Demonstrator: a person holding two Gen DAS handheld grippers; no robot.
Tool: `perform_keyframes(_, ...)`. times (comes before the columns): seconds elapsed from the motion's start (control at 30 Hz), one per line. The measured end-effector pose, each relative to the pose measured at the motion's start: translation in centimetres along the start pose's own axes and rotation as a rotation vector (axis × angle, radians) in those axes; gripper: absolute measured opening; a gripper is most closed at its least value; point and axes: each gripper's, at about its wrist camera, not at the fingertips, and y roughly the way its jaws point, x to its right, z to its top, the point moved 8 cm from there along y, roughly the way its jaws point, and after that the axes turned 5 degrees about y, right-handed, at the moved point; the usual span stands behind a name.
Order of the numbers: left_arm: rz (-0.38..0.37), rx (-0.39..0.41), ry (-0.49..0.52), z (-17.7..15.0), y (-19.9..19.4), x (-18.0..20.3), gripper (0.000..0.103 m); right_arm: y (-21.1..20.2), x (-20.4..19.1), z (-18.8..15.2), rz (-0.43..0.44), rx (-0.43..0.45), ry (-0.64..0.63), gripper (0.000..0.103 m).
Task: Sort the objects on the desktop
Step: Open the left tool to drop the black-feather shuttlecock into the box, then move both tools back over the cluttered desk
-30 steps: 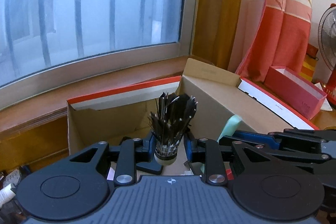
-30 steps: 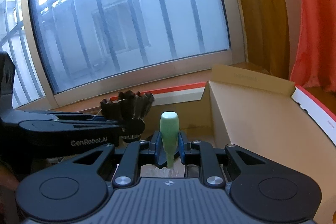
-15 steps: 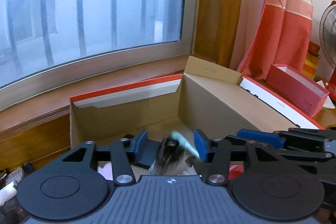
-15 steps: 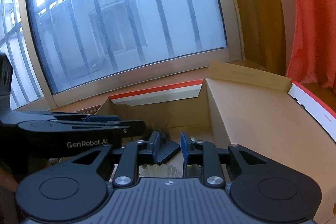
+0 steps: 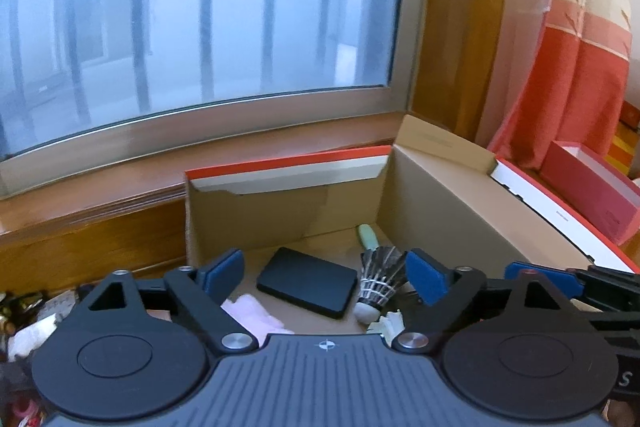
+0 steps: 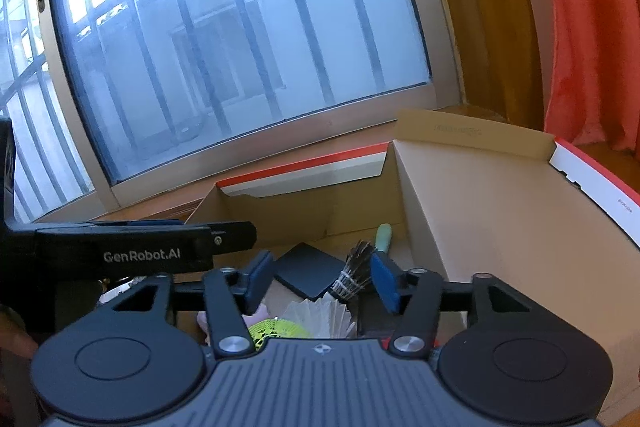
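Clutter, far lower left of left wrist view: small items on the tabletop (image 5: 24, 311), too blurred to ID. Left hand-held gripper (image 5: 324, 277) at lower centre, jaws spread wide, nothing between the blue pads (image 5: 224, 273). It sits above the open cardboard box (image 5: 248, 219), which has a red-edged flap along the back wall.

Box contents, L to R in left wrist view: pink soft item (image 5: 252, 311) at lower left of box floor, partly behind the gripper linkage; flat black case (image 5: 308, 281) lying flat mid-floor; black shuttlecock (image 5: 378, 285) on its side just right of the case, cork toward the lower frame, feathers toward the back wall. Pale green stick-shaped obj. (image 5: 366, 235) lies behind the shuttlecock, near the back right corner; contact btwn the two cannot be judged. White feathered obj. (image 5: 388, 323) at the lower edge by the right pad, mostly hidden.

Right of box: red tray (image 5: 592, 183) w/ white interior, curtain (image 5: 568, 67) above it.

Right wrist view: left gripper body enters from mid-left. Right hand-held gripper (image 6: 322, 281) also wide open, empty, over the same box. Yellow-green mesh obj. (image 6: 276, 329) and white shuttlecock (image 6: 320, 315) at lower centre; black shuttlecock between the pads but lower down, on the box floor, not gripped.
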Motion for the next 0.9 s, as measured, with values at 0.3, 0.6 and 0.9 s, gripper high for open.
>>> perform_keyframes(0.3,0.093,0.071,0.026,-0.7,-4.5,-0.6,0.103,-1.6,-2.5,-0.6,0.049,0.042,-0.089,0.082)
perform_keyframes(0.6,0.227,0.140,-0.073,-3.1,-12.3,-7.2,0.103,-3.5,-7.5,-1.2,0.129,0.090,-0.085,0.091)
perform_keyframes(0.9,0.383,0.066,-0.155,-10.3,-19.2,-17.1,0.103,-5.1,-17.8,-6.5,0.259,0.004,-0.109,0.097)
